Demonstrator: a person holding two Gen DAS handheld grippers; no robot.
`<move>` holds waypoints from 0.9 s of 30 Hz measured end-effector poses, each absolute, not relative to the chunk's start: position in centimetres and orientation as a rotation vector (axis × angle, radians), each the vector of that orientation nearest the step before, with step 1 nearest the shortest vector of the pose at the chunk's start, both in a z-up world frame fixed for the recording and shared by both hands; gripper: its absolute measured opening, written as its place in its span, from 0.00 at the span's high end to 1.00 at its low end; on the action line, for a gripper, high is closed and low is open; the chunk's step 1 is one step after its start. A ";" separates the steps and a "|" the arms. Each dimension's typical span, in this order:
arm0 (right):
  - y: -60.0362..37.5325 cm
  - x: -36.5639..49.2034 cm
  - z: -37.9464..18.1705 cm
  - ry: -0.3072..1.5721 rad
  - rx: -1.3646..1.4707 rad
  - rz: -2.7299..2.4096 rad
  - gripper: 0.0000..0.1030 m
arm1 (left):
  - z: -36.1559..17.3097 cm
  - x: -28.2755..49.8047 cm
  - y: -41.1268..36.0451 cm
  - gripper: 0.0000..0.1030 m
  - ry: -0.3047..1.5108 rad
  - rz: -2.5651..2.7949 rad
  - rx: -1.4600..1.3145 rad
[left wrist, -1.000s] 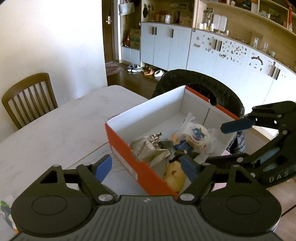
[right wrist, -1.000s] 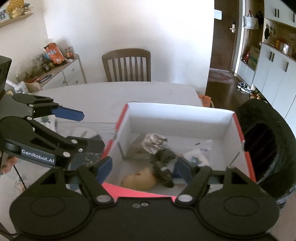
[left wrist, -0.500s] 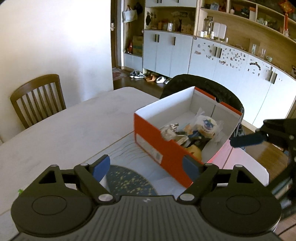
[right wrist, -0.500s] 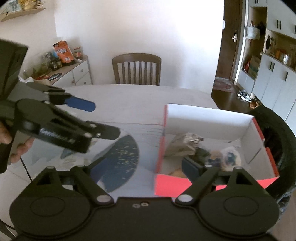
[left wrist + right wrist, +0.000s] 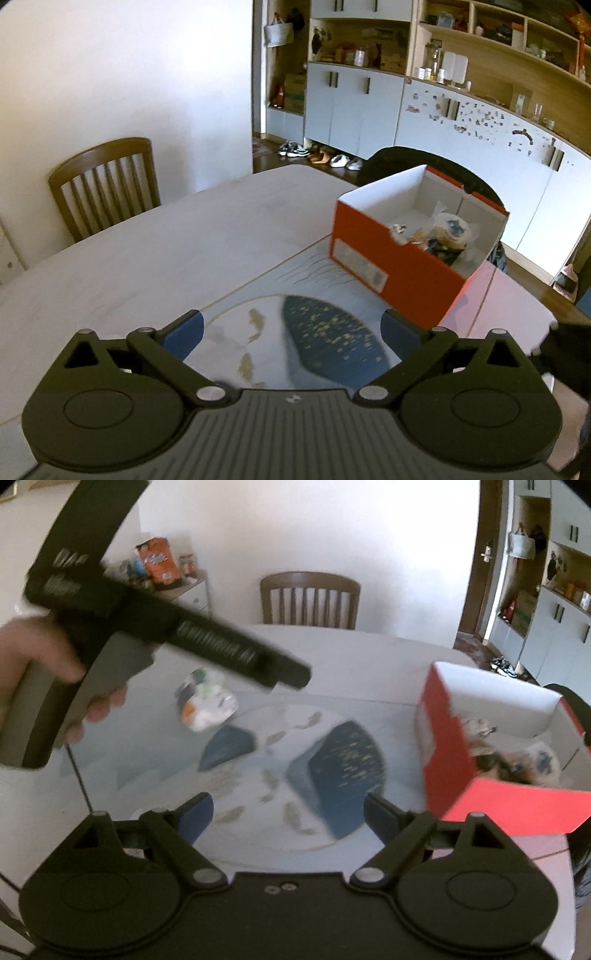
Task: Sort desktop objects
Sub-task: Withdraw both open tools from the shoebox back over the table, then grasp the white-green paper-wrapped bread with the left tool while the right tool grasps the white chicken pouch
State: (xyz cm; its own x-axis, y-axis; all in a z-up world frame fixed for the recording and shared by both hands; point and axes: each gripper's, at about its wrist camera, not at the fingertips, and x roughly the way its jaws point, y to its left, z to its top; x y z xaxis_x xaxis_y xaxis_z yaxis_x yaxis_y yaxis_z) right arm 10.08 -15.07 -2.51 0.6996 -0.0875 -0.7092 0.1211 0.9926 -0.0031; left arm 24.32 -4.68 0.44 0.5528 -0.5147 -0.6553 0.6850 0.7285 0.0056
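Left wrist view: the left gripper (image 5: 291,328) has its blue fingers (image 5: 184,330) spread wide and opening further, nothing between them, only the printed mat (image 5: 325,339) on the worktop (image 5: 147,258) below. The orange box (image 5: 391,269) sits at about 1 o'clock from the fingers, open-topped, already holding several crinkly packets (image 5: 448,230) near its right inner wall. Right wrist view: the right gripper (image 5: 288,812) shows its fingers (image 5: 197,814) well apart, empty, above the same mat. One item is left loose: a small wrapped packet (image 5: 207,701), white with orange and green print, at about 11 o'clock from the right fingers, lying at the far left edge of the mat, well apart from the box at 2 o'clock. The left gripper body crosses the upper left of this view, held by a hand (image 5: 48,672); its tip is above and near the packet, not touching as far as blur allows. Judgement: the packet is light, soft and crushable, with a slick film wrapper; best taken across its middle bulk with a moderate squeeze, not by the loose crimped ends, which may slip. Contents cannot be told.
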 end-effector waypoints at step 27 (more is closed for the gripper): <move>-5.8 13.4 -10.5 0.946 0.056 -0.042 0.13 | -2.3 26.3 1.2 0.00 0.711 -0.652 0.310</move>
